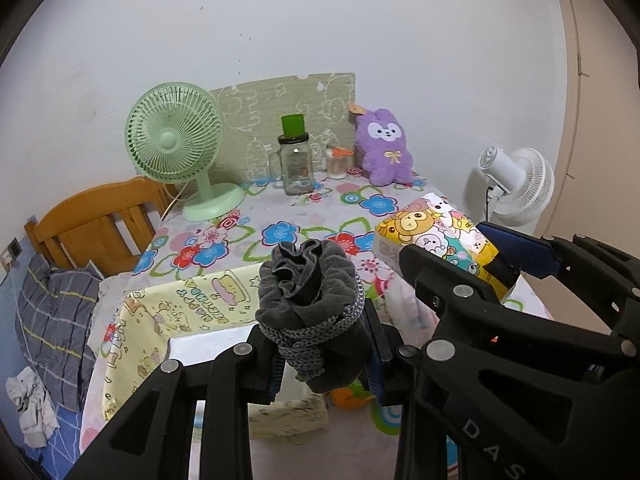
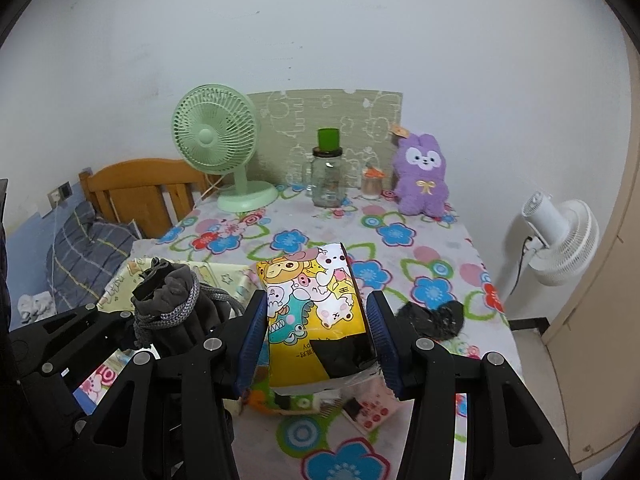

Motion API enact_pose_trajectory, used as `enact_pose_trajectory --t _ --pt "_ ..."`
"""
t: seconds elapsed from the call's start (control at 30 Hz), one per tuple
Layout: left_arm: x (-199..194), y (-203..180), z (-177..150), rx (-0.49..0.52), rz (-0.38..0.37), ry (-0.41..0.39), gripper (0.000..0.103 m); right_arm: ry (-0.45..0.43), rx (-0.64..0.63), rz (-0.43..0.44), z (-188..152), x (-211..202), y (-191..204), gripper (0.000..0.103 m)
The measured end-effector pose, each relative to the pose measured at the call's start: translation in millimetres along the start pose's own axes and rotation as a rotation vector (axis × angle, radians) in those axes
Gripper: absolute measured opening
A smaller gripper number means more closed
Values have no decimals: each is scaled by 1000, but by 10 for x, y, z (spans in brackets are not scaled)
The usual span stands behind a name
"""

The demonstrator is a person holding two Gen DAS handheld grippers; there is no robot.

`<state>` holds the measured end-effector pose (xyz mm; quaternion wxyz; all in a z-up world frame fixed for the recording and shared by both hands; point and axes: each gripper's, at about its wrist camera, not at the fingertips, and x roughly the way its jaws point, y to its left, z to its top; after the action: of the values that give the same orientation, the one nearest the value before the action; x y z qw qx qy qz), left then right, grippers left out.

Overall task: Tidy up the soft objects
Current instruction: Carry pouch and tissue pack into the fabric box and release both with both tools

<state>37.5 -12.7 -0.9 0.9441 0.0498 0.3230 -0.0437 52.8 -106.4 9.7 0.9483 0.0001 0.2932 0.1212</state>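
A grey drawstring pouch [image 1: 312,312], cord wound round its neck, is pinched between the jaws of the left gripper [image 1: 326,364]; it is held clear of the floral tablecloth [image 1: 280,216], mouth upward. A cartoon-printed soft pack [image 2: 316,316] is clamped at its lower half by the right gripper [image 2: 316,356], blue pads pressed on both sides; the pack is also off the table, tilted slightly back. Both loads are judged to be in carry, side by side and close together.

Noted on the table: a purple plush rabbit [image 2: 420,180] against the back board, a glass jar with green lid [image 2: 328,176], a green desk fan [image 2: 218,140]; a dark flat item [image 2: 434,316] lies near the right edge, its nature not determined. A yellow printed container [image 1: 176,320] is seen below the pouch; whether it is the destination cannot be told.

For the step in hand: grip pressure should be kept even, as both items are compliant and may slip or bulge out; the two grippers should be kept from colliding; the loose cord should be watched for snagging; items should be lowered fully onto a support before the jaws are released; the jar should be avoided on any approach toward the rabbit.
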Motion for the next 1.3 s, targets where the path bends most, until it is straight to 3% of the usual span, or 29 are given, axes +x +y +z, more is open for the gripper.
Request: enact_pose_trajectory --t 0.37,0.57,0.97,1.3 --pt "214 452 -63 -21 38 32 35 27 -28 40 66 359 392 54" --pt "375 717 -110 -35 71 71 35 74 -25 99 69 632 588 54" --pt "668 1124 -239 -93 126 138 35 141 -83 133 45 1038 969 54" --pt "872 1273 -211 -66 100 155 35 169 -94 120 84 1282 1079 54"
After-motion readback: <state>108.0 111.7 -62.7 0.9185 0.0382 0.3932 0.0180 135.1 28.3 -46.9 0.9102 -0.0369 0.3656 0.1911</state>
